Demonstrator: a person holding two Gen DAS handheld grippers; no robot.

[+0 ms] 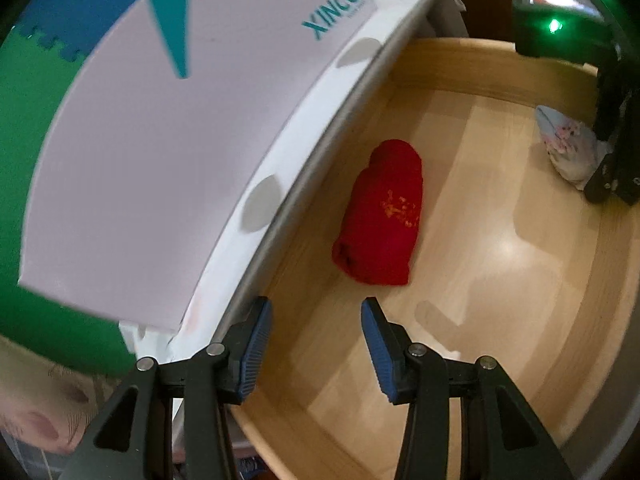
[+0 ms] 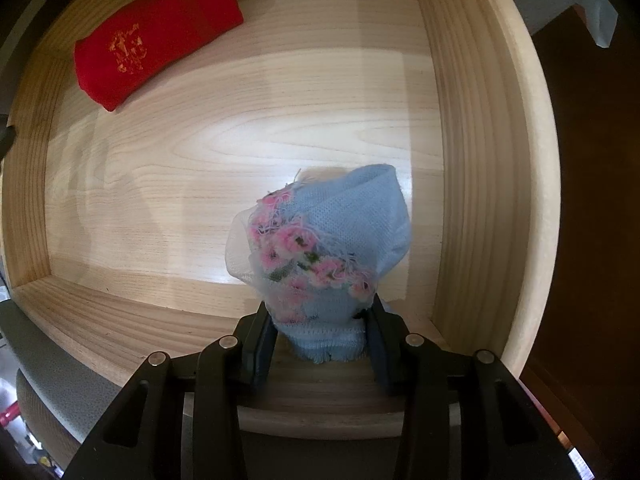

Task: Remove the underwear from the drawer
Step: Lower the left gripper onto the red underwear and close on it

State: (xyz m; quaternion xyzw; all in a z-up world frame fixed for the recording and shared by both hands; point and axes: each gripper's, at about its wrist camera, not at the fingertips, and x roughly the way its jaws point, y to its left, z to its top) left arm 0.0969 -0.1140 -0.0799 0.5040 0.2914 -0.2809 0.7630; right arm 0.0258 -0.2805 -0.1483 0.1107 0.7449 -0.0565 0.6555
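Our right gripper has its jaws pinched on the pale blue underwear with pink flowers, bunched just above the drawer floor near one wall. Our left gripper hangs with jaws spread and empty, pointing toward the red rolled underwear lying by the drawer's front. We judge the blue piece is mid-removal; next we must lift it clear over the wooden rim. A white box sits outside, over green and blue floor mats.

A domestic room is indicated: folded underwear is kept in a pale wooden drawer beneath the grippers; interlocking foam play mats are seen left of it.
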